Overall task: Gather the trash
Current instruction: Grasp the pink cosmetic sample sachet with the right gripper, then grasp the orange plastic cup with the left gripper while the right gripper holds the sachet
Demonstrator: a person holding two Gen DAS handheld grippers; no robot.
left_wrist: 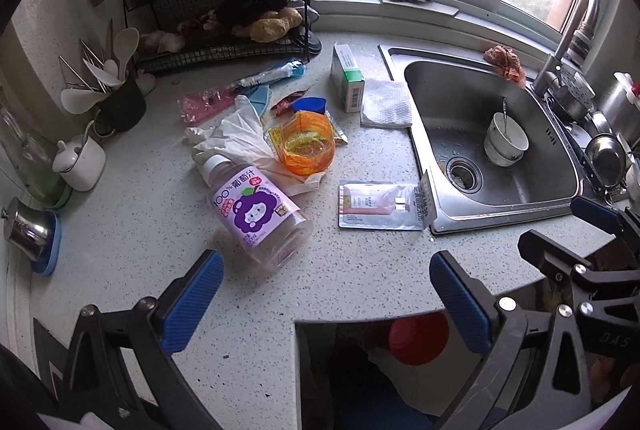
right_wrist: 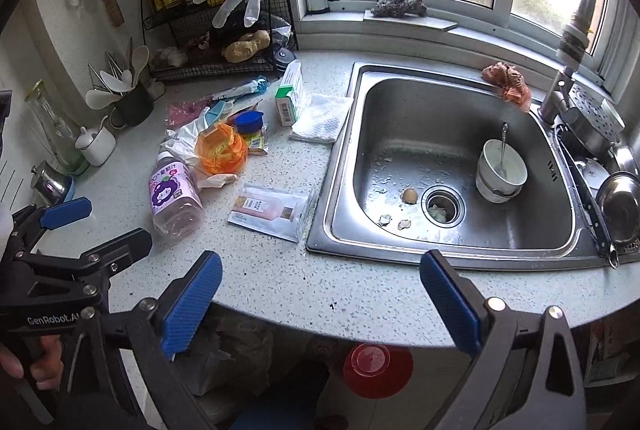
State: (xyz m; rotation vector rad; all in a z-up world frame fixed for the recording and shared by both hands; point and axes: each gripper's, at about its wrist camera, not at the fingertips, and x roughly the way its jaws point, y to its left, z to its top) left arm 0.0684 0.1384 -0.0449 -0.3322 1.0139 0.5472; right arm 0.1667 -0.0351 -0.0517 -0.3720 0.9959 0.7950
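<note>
Trash heaped on the speckled grey tabletop [left_wrist: 132,213] beside the steel sink [right_wrist: 452,238].

Left gripper [left_wrist: 326,304] and right gripper [right_wrist: 320,300] both gape wide over the tabletop's near edge, empty. At 11 o'clock of the right gripper, a clear plastic juice bottle with purple grape label [right_wrist: 173,194] lies on its side, touching an orange plastic cup [right_wrist: 221,149] with crumpled wrappers inside. A flat pink-printed sachet [right_wrist: 272,210] lies at 12 o'clock. The sink holds stacked white bowls with a spoon [right_wrist: 501,170] and eggshell bits [right_wrist: 409,195].

Speckled counter [left_wrist: 360,270]: juice btl [left_wrist: 260,213], sachet [left_wrist: 380,205], box [left_wrist: 347,77], napkin [left_wrist: 386,103], wrappers.
</note>
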